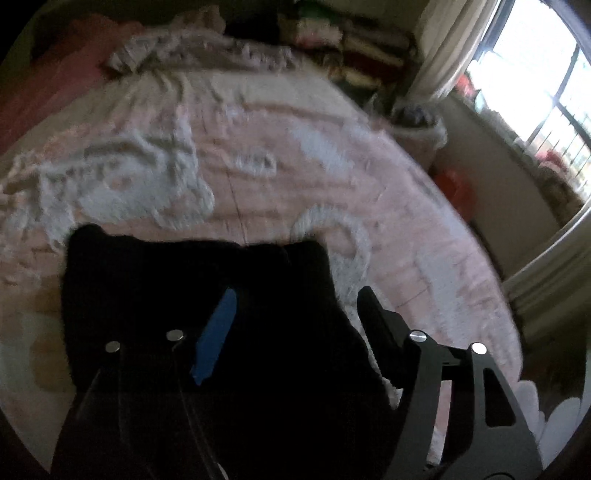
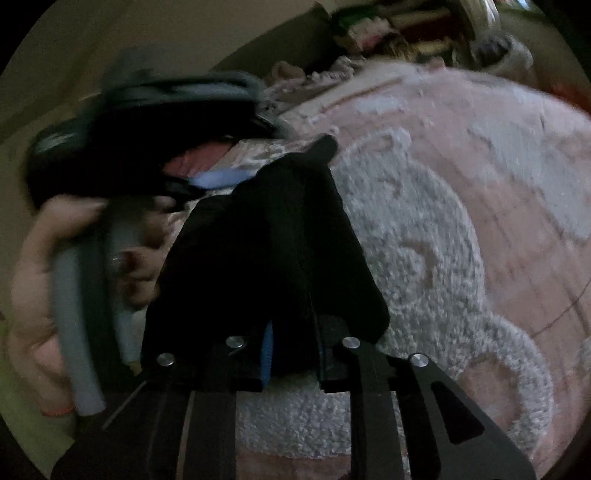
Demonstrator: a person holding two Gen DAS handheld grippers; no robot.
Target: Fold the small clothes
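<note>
A small black garment (image 1: pixel 192 295) lies on the pink and white bedspread (image 1: pixel 295 166). My left gripper (image 1: pixel 295 306) is open, its blue-padded left finger (image 1: pixel 216 338) over the black cloth and its right finger (image 1: pixel 376 317) past the cloth's right edge. In the right wrist view my right gripper (image 2: pixel 291 332) is shut on the black garment (image 2: pixel 266 240), which drapes up and over the fingers and hides their tips. The left hand and its gripper handle (image 2: pixel 74 295) show at the left, blurred.
Crumpled clothes (image 1: pixel 192 55) and stacked folded fabrics (image 1: pixel 332 33) lie at the bed's far end. A window (image 1: pixel 535 74) with a curtain is at the right, with a red object (image 1: pixel 450 184) on the floor beside the bed. A dark bundle (image 2: pixel 147 122) sits at far left.
</note>
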